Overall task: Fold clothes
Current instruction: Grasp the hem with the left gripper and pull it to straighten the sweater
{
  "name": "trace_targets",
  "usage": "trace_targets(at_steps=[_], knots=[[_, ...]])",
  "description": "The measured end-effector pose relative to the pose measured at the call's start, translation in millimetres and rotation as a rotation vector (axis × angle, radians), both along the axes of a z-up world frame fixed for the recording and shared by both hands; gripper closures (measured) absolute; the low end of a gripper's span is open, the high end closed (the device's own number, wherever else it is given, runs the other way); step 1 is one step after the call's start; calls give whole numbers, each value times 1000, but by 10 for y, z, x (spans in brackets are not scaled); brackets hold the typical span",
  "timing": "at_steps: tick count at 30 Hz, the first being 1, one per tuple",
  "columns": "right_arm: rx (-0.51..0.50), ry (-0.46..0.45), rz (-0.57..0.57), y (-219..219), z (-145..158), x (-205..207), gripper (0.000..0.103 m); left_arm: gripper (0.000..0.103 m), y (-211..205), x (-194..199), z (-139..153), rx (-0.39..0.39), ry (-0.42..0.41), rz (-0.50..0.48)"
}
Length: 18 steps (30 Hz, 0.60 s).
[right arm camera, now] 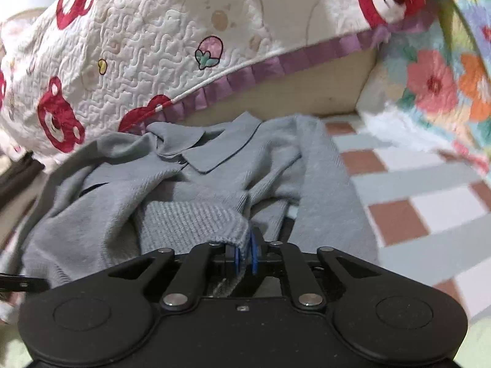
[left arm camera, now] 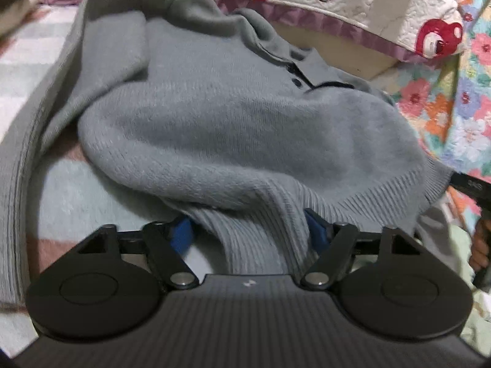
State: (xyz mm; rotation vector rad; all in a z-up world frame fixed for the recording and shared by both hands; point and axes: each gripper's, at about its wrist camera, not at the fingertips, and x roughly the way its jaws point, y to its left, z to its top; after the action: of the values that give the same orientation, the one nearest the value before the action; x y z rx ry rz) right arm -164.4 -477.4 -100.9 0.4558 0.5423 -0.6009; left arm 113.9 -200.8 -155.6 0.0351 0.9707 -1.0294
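Observation:
A grey knitted sweater [left arm camera: 233, 128] with a collar and dark buttons lies bunched on a checked bed cover [left arm camera: 76, 190]. My left gripper [left arm camera: 250, 233] has its blue pads wide apart, with the ribbed hem bunched between them. Whether the pads press the knit is unclear. In the right wrist view the sweater [right arm camera: 196, 190] lies with its collar towards the pillow. My right gripper [right arm camera: 245, 256] is shut on a ribbed hem corner [right arm camera: 227, 230], held between the blue pads. The right gripper also shows at the right edge of the left wrist view [left arm camera: 478, 196].
A white quilted pillow [right arm camera: 147, 49] with red bears and a purple frill lies just behind the sweater. A floral quilt [right arm camera: 442, 86] lies at the right. The checked cover [right arm camera: 411, 190] stretches to the right of the sweater.

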Motion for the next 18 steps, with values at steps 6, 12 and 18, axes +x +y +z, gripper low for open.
trace_targets(at_steps=[6,12,18], knots=[[108,-59,50,55,-292,-6,97,91,47,-128,155,116,-88,85],[149,-341,201,170,366,-326,98,93,345,-492,977,30,-328,180],[200,-522,365,445,1115,-955,97,92,1063,-658,1784,-152,-310,264]])
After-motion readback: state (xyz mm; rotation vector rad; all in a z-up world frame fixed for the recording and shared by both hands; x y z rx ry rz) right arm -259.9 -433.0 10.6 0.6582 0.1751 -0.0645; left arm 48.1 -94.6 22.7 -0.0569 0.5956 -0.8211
